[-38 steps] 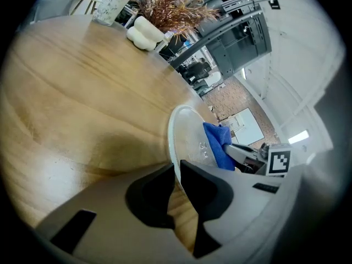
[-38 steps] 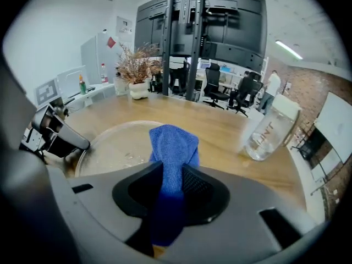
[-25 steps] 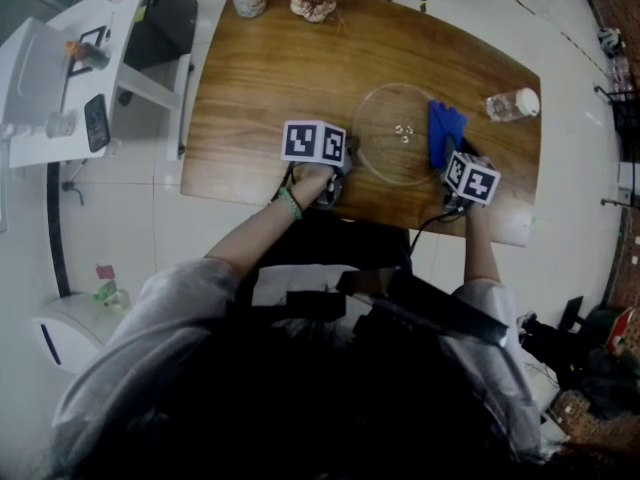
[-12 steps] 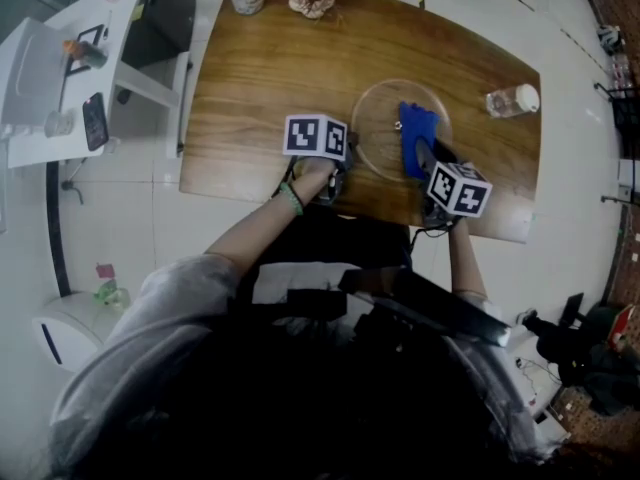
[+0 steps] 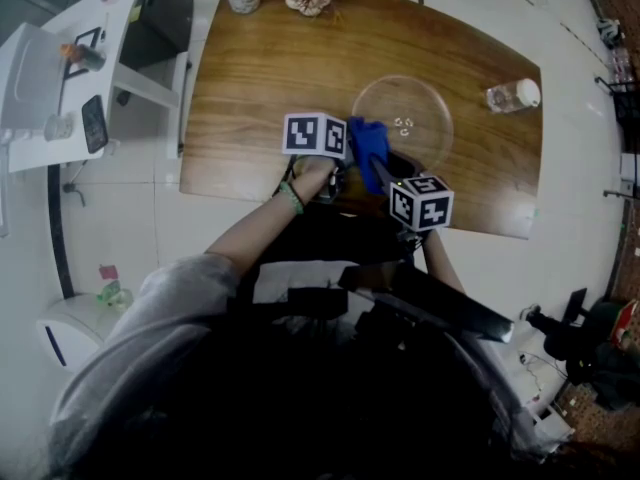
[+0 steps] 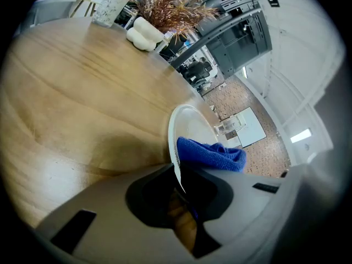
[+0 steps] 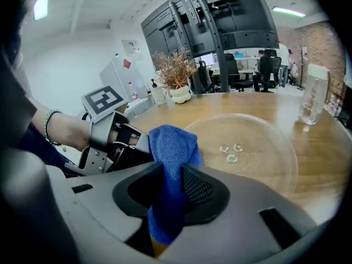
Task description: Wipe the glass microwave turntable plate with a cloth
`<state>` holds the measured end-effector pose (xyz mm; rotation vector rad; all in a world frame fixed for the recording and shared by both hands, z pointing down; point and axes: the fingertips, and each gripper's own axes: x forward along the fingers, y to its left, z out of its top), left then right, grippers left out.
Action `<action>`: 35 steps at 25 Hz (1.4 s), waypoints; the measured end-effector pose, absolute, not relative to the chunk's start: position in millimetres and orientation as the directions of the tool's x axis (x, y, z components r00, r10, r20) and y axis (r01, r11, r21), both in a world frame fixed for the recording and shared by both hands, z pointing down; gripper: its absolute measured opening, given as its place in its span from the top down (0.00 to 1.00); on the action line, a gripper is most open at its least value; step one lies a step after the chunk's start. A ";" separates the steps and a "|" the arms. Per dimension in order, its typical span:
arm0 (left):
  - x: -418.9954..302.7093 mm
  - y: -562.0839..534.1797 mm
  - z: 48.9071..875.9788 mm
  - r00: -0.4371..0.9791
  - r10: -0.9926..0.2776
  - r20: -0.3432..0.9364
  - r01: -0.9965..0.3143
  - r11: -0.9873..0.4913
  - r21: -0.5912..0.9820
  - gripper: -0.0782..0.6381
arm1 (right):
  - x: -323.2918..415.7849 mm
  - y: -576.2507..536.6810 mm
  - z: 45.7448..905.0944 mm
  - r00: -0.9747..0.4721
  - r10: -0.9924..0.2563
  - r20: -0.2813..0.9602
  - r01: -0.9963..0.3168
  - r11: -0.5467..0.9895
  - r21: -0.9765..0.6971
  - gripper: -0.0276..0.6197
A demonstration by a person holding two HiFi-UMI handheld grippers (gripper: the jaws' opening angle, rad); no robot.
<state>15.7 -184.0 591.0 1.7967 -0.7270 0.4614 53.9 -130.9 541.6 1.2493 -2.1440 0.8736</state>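
Two grippers, each clamped: one cloth, one plate.
The right gripper [image 7: 173,194] pinches the single blue cloth [image 5: 368,146], which lies at the left rim of the one glass plate [image 5: 435,118] on the wooden table [image 5: 260,78]; the left gripper [image 6: 179,183] grips that rim.

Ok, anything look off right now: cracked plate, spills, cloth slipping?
Nothing stands out. The glass plate lies flat and unbroken on the table, its rim clamped by the left gripper. The right gripper holds the blue cloth at the plate's edge. The bottle stands upright, no spill visible.
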 end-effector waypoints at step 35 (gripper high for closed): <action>20.0 -179.5 590.9 0.753 -0.211 0.623 -0.658 -0.258 0.707 0.85 | 255.6 -181.5 546.0 -0.228 -0.581 0.781 -0.970 0.062 -0.237 0.77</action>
